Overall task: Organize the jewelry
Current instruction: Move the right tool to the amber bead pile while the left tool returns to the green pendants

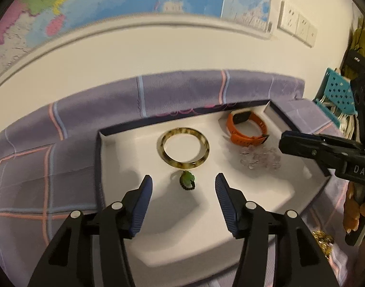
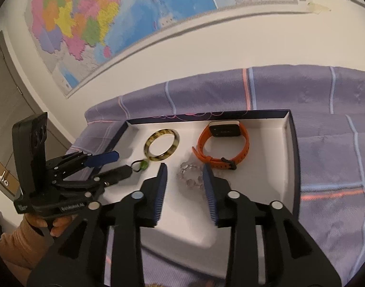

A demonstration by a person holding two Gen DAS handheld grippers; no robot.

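Note:
A white tray (image 1: 125,148) with a dark rim holds the jewelry. My left gripper (image 1: 184,176) is open just above the tray floor, and a small green ring (image 1: 187,180) lies between its fingertips, untouched. Behind the ring sit a tortoiseshell bangle (image 1: 182,166), an orange watch (image 1: 247,138) and a clear bead bracelet (image 1: 261,159). My right gripper (image 2: 184,167) is open over the tray (image 2: 266,179), with the bead bracelet (image 2: 189,177) lying between its fingertips and no pad pressing on it. The right wrist view also shows the bangle (image 2: 162,132), watch (image 2: 244,138), ring (image 2: 143,165) and left gripper (image 2: 125,165).
The tray rests on a purple plaid cloth (image 1: 39,167) against a white wall with a map (image 2: 87,24). A blue perforated basket (image 1: 337,93) stands at the right, a gold-coloured heap (image 1: 323,241) near the right edge. A hand (image 2: 56,224) holds the left gripper. A door (image 2: 5,119) is far left.

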